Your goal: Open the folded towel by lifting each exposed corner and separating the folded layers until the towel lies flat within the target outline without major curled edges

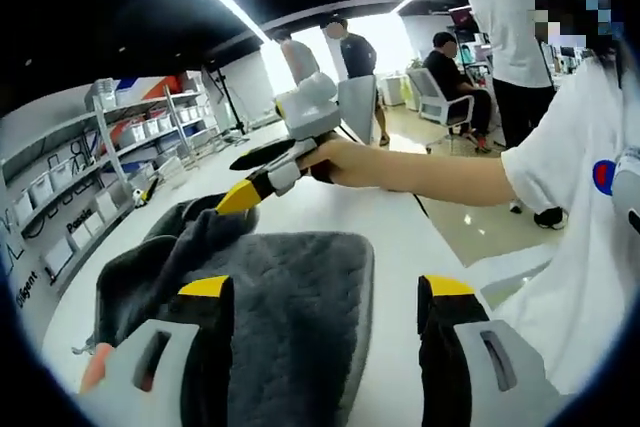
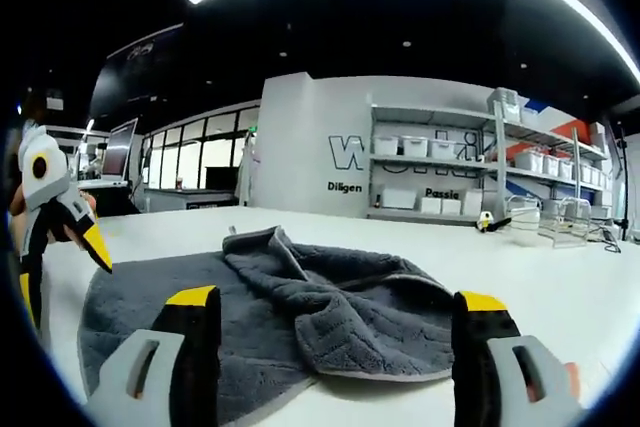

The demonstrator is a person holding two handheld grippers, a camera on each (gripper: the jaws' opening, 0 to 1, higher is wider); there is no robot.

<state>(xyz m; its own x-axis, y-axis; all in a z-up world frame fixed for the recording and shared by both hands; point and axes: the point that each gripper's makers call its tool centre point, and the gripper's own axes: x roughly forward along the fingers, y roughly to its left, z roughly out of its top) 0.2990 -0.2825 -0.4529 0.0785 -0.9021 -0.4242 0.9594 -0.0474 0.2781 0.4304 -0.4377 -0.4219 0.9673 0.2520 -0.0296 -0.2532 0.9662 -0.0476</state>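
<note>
A dark grey towel (image 1: 290,317) lies on the white table (image 1: 400,237), partly folded, with a rumpled layer bunched at its far left. My left gripper (image 1: 326,287) hovers open over its near part, nothing between the jaws. A hand holds my right gripper (image 1: 245,179) just above the towel's far bunched edge. In the right gripper view, the towel (image 2: 300,317) spreads ahead with a folded layer heaped across its right half. My right gripper (image 2: 336,297) stands open over it, holding nothing. The left gripper (image 2: 60,267) comes in at the left edge, above the towel's left border.
Metal shelves with white bins (image 1: 120,147) line the wall beyond the table, also in the right gripper view (image 2: 470,177). Several people (image 1: 460,67) stand or sit across the floor at the back. A person's white sleeve (image 1: 580,177) is at the right.
</note>
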